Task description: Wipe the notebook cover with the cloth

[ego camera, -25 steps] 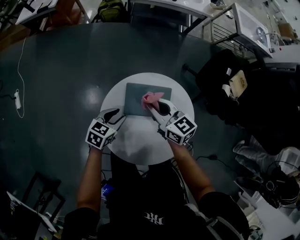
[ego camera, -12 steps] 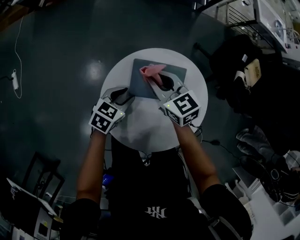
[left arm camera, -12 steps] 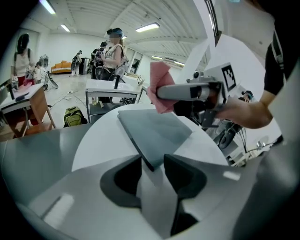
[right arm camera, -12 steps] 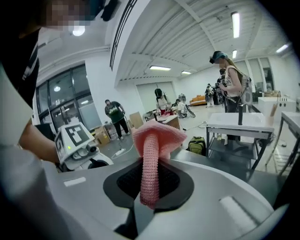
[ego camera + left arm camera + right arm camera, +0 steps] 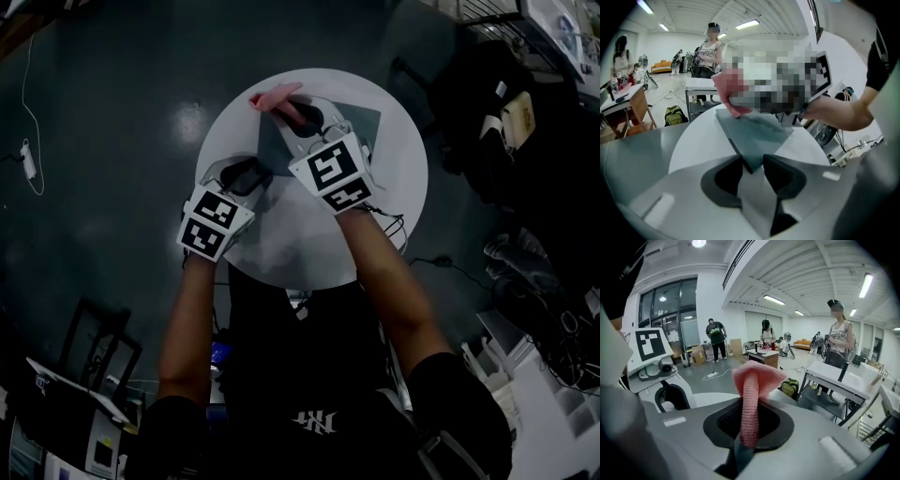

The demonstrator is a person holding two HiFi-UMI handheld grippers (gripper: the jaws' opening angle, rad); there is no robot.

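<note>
A grey-teal notebook point(image 5: 364, 127) lies on the far half of a round white table point(image 5: 281, 253). My left gripper point(image 5: 251, 172) is shut on the notebook's near left corner; in the left gripper view the corner sits between the dark pads of that gripper point(image 5: 751, 165), with the notebook cover point(image 5: 761, 133) stretching away. My right gripper point(image 5: 298, 111) is shut on a pink cloth point(image 5: 275, 97), which hangs past the notebook's far left edge, near the table rim. In the right gripper view the cloth point(image 5: 757, 373) stands up out of the right gripper point(image 5: 749, 427). The same cloth point(image 5: 727, 91) shows above the notebook's far end.
Black bags and gear point(image 5: 487, 103) lie on the dark floor right of the table, with cables point(image 5: 441, 262) below them. A white power strip point(image 5: 25, 161) lies far left. People, desks point(image 5: 834, 376) and a green backpack point(image 5: 675, 115) stand in the room beyond.
The right gripper has swept the cloth from the middle of the notebook cover to its far left edge. The left gripper has stayed on the notebook's corner. The head view has shifted.
</note>
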